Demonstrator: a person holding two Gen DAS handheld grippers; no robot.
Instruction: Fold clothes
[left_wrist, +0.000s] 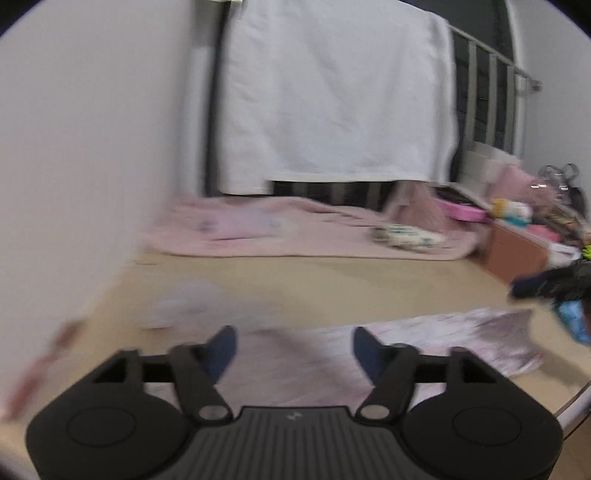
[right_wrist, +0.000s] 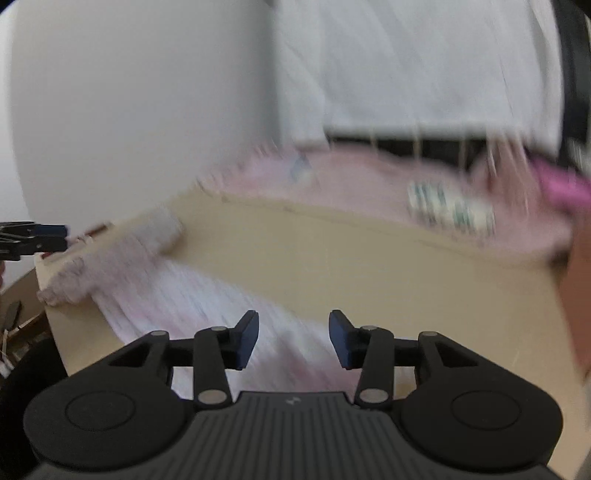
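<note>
A pale pink-and-white garment (left_wrist: 461, 332) lies spread flat on the beige table (left_wrist: 332, 284). In the right wrist view the garment (right_wrist: 166, 295) runs from the table's left edge toward the camera, blurred. My left gripper (left_wrist: 295, 343) hovers over the garment's near part, open wide with nothing between its blue pads. My right gripper (right_wrist: 293, 332) is open above the garment too, its pads apart and bare. A dark shape with blue at the right edge of the left wrist view looks like the other gripper (left_wrist: 554, 284). The left gripper (right_wrist: 33, 236) also shows at the far left of the right wrist view.
A pink blanket (left_wrist: 277, 229) lies across the back of the table with a small patterned bundle (left_wrist: 406, 234) on it. A white towel (left_wrist: 332, 92) hangs over a rail behind. A white wall bounds the left side. A brown box (left_wrist: 517, 254) and clutter stand at the right.
</note>
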